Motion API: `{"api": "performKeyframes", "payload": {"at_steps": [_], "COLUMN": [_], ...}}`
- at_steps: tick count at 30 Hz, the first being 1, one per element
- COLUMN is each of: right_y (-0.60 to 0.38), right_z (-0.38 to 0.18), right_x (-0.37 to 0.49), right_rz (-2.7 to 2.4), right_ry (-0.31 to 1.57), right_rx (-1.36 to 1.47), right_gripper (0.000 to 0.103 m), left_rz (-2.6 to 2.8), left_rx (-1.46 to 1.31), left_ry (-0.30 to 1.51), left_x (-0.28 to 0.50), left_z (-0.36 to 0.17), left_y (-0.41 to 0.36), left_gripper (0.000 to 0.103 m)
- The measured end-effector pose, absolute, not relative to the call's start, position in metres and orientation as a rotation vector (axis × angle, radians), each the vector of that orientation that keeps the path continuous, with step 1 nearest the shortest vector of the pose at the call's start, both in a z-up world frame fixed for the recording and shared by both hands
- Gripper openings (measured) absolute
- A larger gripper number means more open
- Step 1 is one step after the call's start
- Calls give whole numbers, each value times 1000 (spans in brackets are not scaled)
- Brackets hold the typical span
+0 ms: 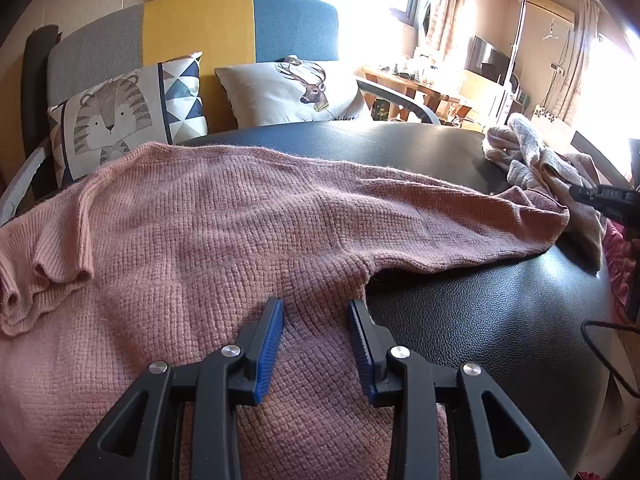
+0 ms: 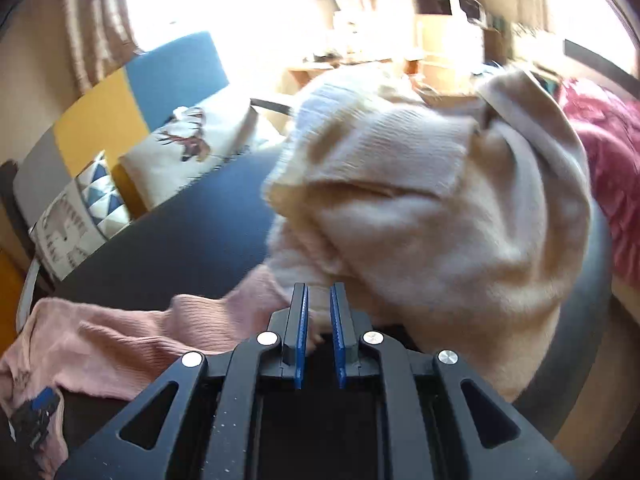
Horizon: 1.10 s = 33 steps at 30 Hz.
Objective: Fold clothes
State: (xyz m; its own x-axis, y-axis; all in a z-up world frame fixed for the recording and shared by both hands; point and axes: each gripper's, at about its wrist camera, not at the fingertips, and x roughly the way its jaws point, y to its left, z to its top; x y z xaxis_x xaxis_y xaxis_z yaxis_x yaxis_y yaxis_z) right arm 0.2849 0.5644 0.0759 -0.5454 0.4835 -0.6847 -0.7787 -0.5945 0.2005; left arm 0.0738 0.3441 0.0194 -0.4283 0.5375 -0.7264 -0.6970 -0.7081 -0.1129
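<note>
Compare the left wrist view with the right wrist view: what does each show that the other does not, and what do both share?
Only the left wrist view shows the pink sweater spread flat with its sleeve stretched right, and the left gripper open over the knit.

Only the right wrist view shows the cream garment bunched close up, the right gripper with pink fabric between its narrow jaws, and a dark pink cloth.

Both show the black table, the deer cushion and the colour-block sofa.
</note>
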Motion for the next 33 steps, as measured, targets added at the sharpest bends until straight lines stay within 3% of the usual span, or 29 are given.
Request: {"api": "performKeyframes", "payload": {"at_steps": [6, 9, 19, 23, 28, 33], "right_y": [562, 565, 606, 601, 584, 531], "right_z": [46, 25, 14, 14, 39, 40], "right_x": [194, 183, 183, 166, 188, 178], "right_rz": [2211, 2157, 2004, 1982, 2154, 2385], "right_ry": [573, 547, 528, 439, 632, 628], "right_rx": [-1220, -1266, -1063, -1041, -845, -872], "right_gripper": [12, 12, 10, 10, 15, 15], "left_rz": [2155, 2154, 2153, 2154, 2158, 2166], "left_rx": [-996, -996, -996, -992, -992, -998], "left_ry": [261, 257, 254, 254, 255, 285], "left_x": [74, 74, 74, 74, 75, 77], "left_z": [19, 19, 18, 17, 17, 19], "left_y": [344, 344, 344, 343, 344, 348], "left_gripper": [34, 34, 34, 34, 34, 34]}}
